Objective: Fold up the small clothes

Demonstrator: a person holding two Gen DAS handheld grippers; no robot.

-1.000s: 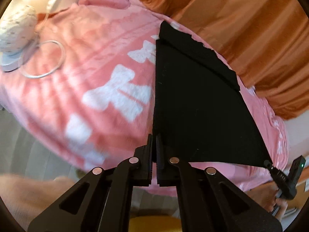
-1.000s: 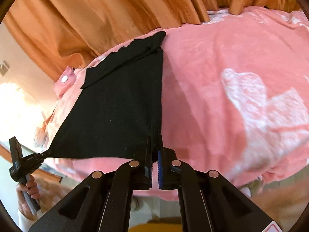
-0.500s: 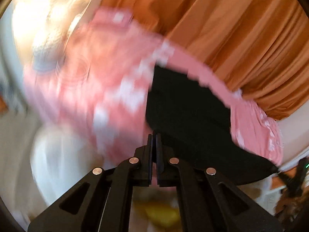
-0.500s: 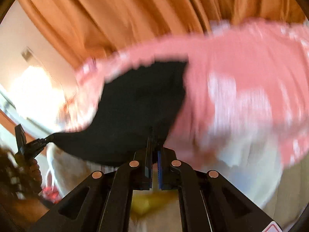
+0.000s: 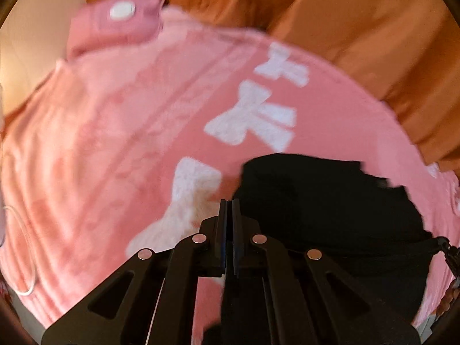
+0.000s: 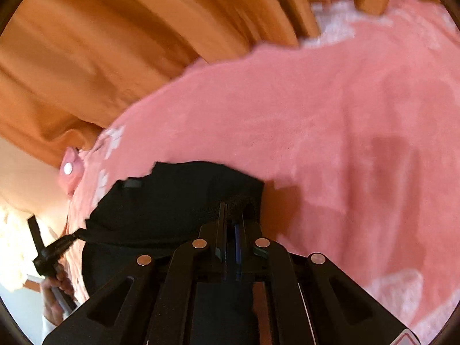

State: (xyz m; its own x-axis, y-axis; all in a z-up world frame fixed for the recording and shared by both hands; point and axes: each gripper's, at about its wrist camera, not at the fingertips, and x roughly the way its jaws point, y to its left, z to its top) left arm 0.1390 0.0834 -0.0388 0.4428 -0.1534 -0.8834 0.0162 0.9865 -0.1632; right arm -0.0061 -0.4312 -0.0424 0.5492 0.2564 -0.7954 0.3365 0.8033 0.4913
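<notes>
A black garment (image 5: 330, 201) lies bunched and doubled over on the pink blanket (image 5: 143, 115). My left gripper (image 5: 229, 204) is shut on the garment's near left corner, low over the blanket. My right gripper (image 6: 230, 208) is shut on the garment's (image 6: 172, 201) near right corner, where the knit edge bulges between the fingers. The right gripper's tip (image 5: 440, 243) shows at the garment's right edge in the left wrist view. The left gripper (image 6: 66, 238) shows at its left edge in the right wrist view. Both views are motion-blurred.
The pink blanket (image 6: 330, 129) has white bow prints (image 5: 253, 118). Orange curtains (image 6: 129, 43) hang behind the bed. A pink pillow with a white button (image 5: 120, 11) lies at the far left corner. A white cable (image 5: 26, 258) lies at the blanket's left edge.
Both grippers lifted the garment's near edge and carried it forward over the rest of the garment. The flat spread garment is now folded into a shorter, bunched shape.
</notes>
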